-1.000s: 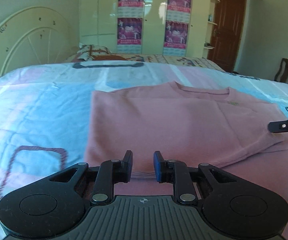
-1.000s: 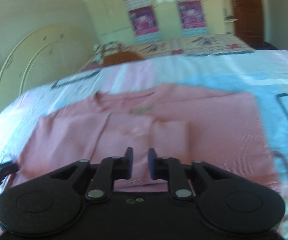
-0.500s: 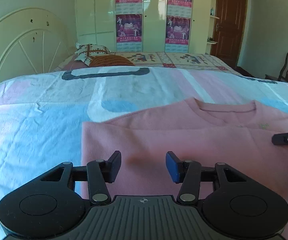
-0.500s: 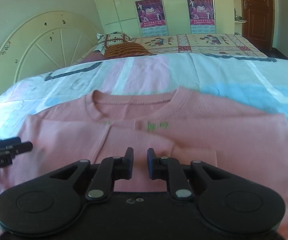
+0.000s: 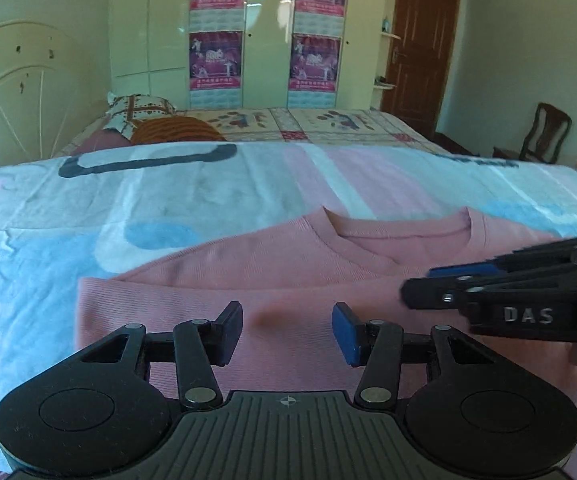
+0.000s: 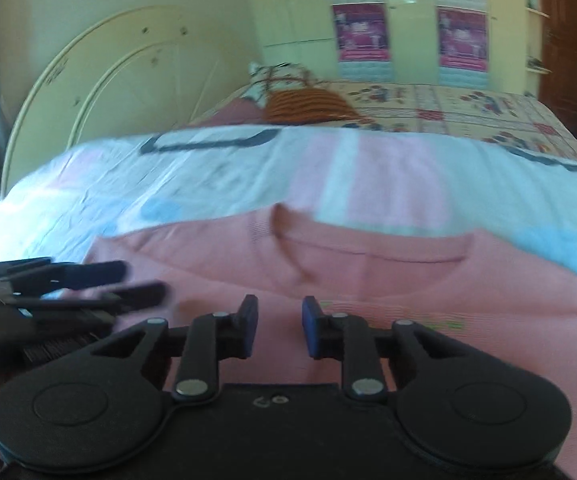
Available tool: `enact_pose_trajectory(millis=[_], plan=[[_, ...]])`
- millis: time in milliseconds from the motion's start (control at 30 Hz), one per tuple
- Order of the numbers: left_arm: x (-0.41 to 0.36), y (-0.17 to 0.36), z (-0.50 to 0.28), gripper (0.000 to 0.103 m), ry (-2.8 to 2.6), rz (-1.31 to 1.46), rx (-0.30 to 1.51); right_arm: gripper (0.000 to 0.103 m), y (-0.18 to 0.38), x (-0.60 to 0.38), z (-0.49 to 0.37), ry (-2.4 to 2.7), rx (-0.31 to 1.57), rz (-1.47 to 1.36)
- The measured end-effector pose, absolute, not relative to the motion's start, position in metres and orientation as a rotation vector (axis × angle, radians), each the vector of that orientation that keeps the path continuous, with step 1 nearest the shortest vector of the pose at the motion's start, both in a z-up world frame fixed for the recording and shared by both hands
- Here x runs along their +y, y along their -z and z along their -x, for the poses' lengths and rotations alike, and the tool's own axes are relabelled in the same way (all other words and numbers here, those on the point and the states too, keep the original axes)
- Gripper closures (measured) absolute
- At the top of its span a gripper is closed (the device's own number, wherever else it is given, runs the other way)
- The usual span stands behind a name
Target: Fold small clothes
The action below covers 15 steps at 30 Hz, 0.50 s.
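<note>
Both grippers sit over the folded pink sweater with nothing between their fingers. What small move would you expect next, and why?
Probably a short pull back off the pink sweater. It already lies folded flat on the bedsheet, neckline away from the cameras. The left gripper is open and empty, and the right gripper is opening with only cloth beneath it, so neither grips anything.

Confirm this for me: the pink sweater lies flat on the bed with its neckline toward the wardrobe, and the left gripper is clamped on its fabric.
One thing is wrong: the left gripper is not clamped. The left wrist view shows its jaws apart over the pink sweater, nothing pinched. The rest holds: it lies flat on the bed, neckline toward the wardrobe.
</note>
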<state>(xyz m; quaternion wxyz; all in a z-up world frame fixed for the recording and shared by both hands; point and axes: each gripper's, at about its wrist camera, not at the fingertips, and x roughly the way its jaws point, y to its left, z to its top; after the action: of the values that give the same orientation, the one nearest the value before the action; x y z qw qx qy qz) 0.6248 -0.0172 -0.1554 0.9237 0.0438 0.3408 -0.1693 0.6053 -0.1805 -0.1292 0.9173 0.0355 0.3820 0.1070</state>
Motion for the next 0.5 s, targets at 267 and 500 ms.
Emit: enact_pose_trajectory(millis=[267, 500], plan=[[0.001, 0.167, -0.618, 0.042, 0.305, -0.079, 0.697, 0.085, 0.139, -0.192, -0.601, -0.205, 0.81, -0.062], [-0.004, 0.16, -0.613, 0.042, 0.274, -0.09, 0.702, 0.083, 0.139, -0.187, -0.6, -0.195, 0.821, -0.034]])
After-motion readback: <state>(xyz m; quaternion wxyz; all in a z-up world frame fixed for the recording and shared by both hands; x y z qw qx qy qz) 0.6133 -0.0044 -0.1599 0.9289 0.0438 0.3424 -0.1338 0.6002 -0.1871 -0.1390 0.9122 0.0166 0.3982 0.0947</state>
